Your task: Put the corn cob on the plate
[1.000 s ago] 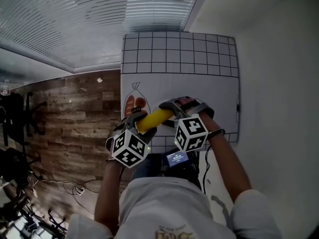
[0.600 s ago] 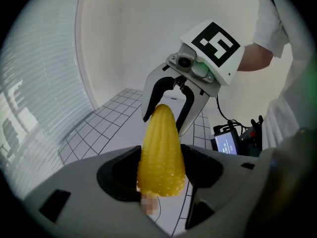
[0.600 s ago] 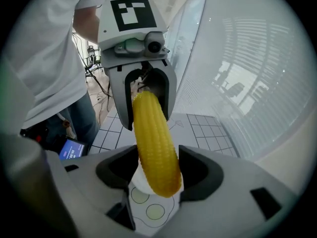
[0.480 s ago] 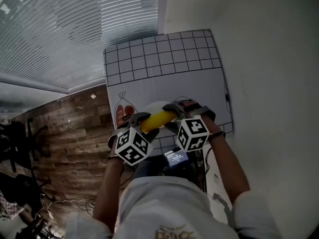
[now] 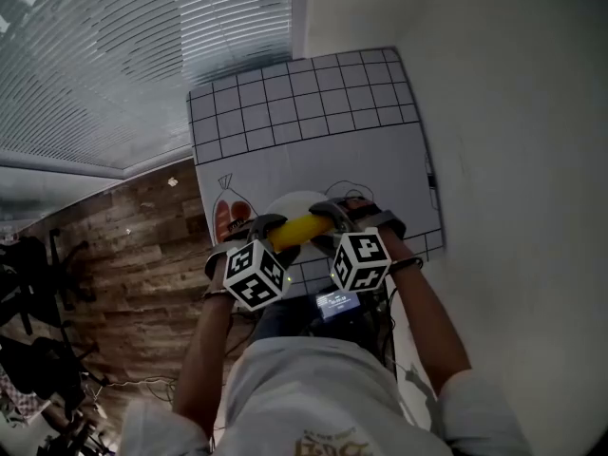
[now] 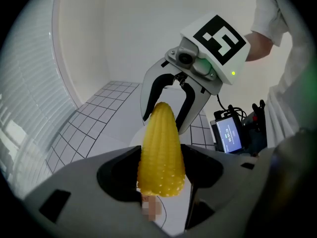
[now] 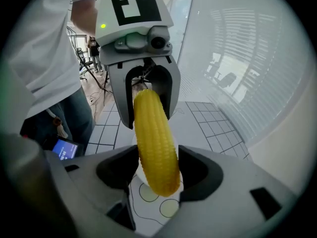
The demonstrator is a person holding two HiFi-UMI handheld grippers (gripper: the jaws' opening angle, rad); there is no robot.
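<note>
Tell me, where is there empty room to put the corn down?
The plate right under the corn cob looks bare. The plain white strip between the plate and the grid squares is free too. It is crowded near the person, where the left gripper and right gripper hold the corn cob.

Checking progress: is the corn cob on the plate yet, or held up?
Held up: left gripper and right gripper each clamp one end of the corn cob over the plate.

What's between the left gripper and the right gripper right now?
The corn cob, its ends gripped by left gripper and right gripper, as the head view shows.
</note>
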